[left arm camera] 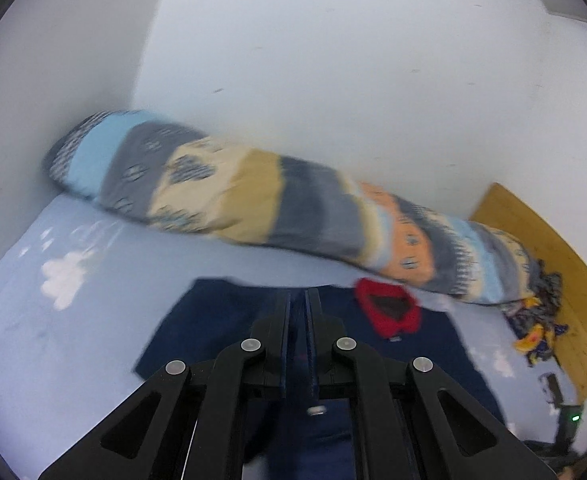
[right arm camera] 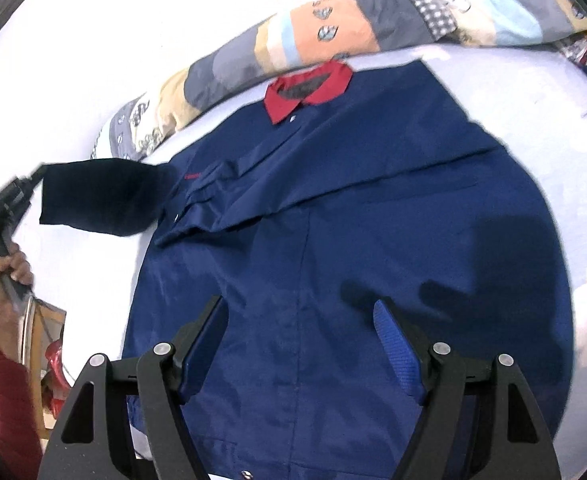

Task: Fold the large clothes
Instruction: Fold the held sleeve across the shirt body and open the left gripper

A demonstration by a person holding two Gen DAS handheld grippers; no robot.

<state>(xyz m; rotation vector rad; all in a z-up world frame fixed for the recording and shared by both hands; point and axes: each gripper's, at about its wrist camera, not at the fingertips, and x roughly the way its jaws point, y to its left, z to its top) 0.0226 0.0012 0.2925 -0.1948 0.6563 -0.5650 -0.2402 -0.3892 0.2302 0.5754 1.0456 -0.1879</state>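
Observation:
A navy shirt (right arm camera: 333, 208) with a red collar (right arm camera: 309, 88) lies flat, front up, on a pale blue bed sheet (right arm camera: 573, 112). Its right-hand sleeve is folded across the chest. My left gripper (right arm camera: 33, 176) is shut on the cuff of the other sleeve (right arm camera: 101, 200) and holds it lifted off the bed at the left. In the left wrist view that gripper (left arm camera: 298, 296) has its pads pressed together, above the shirt (left arm camera: 197, 320) and near the collar (left arm camera: 387, 308). My right gripper (right arm camera: 299, 312) hangs open over the shirt's lower half, holding nothing.
A rolled patchwork quilt (left arm camera: 253, 196) lies along the white wall behind the shirt. A wooden headboard (left arm camera: 553, 272) and a crumpled patterned cloth (left arm camera: 537, 320) sit at the right end. A person's hand (right arm camera: 11, 268) and red padded sleeve (right arm camera: 1, 400) are at the left.

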